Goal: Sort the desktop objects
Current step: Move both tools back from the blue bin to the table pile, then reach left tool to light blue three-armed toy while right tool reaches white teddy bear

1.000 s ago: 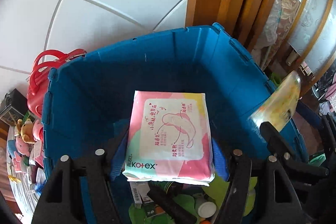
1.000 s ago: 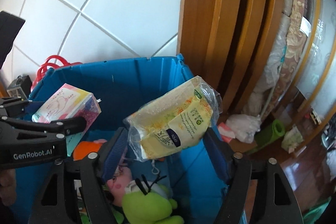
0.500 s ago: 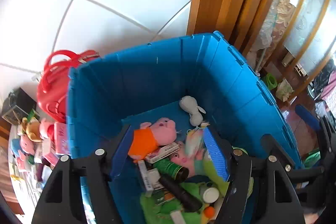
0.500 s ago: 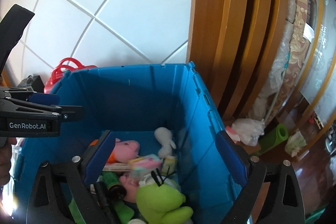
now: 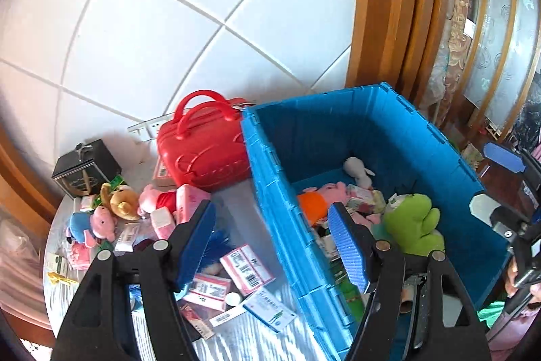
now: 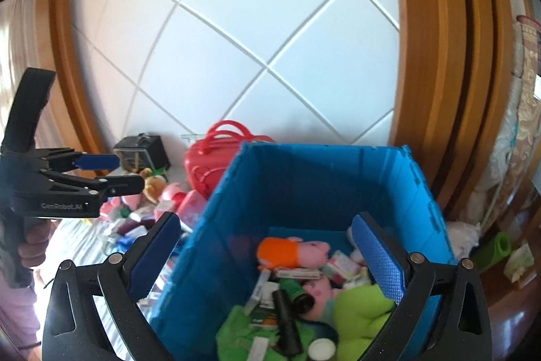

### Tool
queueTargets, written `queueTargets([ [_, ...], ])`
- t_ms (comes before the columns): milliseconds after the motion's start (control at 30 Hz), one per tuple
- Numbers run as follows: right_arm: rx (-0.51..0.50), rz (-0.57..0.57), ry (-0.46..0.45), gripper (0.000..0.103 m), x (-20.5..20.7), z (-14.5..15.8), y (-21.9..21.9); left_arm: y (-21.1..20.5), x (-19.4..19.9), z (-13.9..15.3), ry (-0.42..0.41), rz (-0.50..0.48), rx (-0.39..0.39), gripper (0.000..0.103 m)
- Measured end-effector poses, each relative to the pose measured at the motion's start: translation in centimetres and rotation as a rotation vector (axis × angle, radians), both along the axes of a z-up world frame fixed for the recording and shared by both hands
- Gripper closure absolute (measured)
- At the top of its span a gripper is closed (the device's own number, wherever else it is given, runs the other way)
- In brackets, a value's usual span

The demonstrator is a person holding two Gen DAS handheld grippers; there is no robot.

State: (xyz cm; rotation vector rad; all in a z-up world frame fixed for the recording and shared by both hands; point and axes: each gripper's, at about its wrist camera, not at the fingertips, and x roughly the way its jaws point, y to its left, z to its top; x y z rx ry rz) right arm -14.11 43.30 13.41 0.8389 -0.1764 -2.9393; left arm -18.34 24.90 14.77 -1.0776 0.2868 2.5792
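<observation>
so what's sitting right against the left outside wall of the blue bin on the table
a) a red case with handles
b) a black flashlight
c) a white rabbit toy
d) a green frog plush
a: the red case with its two looped handles stands on the table up against the outer wall of the blue bin, while the plush toys lie inside the bin.

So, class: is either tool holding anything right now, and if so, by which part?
Nothing is held. The left tool and right tool are both open and empty above the blue plastic crate.
</observation>
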Motion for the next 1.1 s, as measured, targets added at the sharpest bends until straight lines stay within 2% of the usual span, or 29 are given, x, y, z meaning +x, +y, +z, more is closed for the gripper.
queueTargets([
  [133, 0.025, 0.040, 0.034, 0.000, 1.3, 0.6, -6.8, -6.8, 1.2, -1.8, 0.039, 0.054, -0.009, 0.034],
  [300, 0.022, 0.040, 0.041, 0.000, 1.1, -0.4, -15.2, -16.1, 0.9, -4.4, 0.034, 0.097, 0.008, 0.034],
  [400, 0.014, 0.024, 0.035, 0.000, 0.0, -1.9, -20.0, -22.1, 0.9, -5.9, 0.062, 0.110, 0.034, 0.034],
  [567, 0.011, 0.007, -0.030, 0.000, -2.8, -5.7, -26.5, -29.6, 0.8, -9.7, 0.093, 0.147, 0.015, 0.034],
  [700, 0.031, -0.002, -0.105, 0.000, -4.9, -10.0, -29.8, -33.0, 0.0, -13.8, 0.038, 0.177, 0.040, 0.034],
  [833, 0.090, -0.034, -0.191, 0.000, -6.3, -15.4, -31.5, -34.7, -0.3, -19.4, -0.014, 0.239, 0.056, 0.034],
  [967, 0.102, 0.015, -0.281, 0.000, -7.1, -20.9, -31.9, -34.9, -0.3, -25.3, -0.130, 0.278, 0.066, 0.034],
  [1100, 0.146, 0.028, -0.380, 0.000, -7.9, -25.7, -31.6, -34.3, -0.4, -29.6, -0.238, 0.297, 0.096, 0.035],
])
